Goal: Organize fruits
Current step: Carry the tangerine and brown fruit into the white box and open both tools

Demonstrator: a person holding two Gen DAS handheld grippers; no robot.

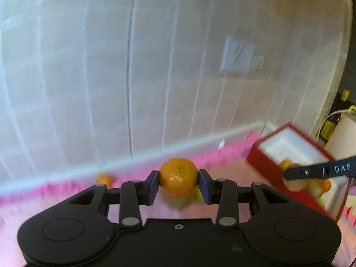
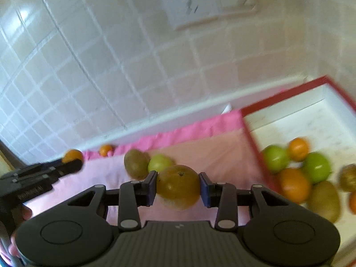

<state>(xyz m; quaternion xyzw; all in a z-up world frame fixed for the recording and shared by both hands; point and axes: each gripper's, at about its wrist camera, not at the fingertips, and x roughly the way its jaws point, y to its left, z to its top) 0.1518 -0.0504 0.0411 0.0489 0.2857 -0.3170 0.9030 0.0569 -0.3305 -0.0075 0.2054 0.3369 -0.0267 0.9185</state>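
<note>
My left gripper (image 1: 179,183) is shut on an orange mandarin (image 1: 178,176) and holds it above the pink cloth (image 1: 66,200). My right gripper (image 2: 178,187) is shut on a brownish-yellow round fruit (image 2: 178,185), held left of the red box (image 2: 255,131). The box has a white inside and holds several green, orange and brown fruits (image 2: 316,166). On the cloth lie a kiwi (image 2: 135,163), a green fruit (image 2: 159,163) and a small mandarin (image 2: 106,150) near the wall. The left gripper with its mandarin shows at left in the right wrist view (image 2: 72,155).
A white tiled wall (image 2: 111,66) with a socket plate (image 2: 207,2) runs behind the cloth. The red box (image 1: 267,166) stands at the right in the left wrist view, with the right gripper (image 1: 320,170) over it. A white container (image 1: 342,133) is beyond the box.
</note>
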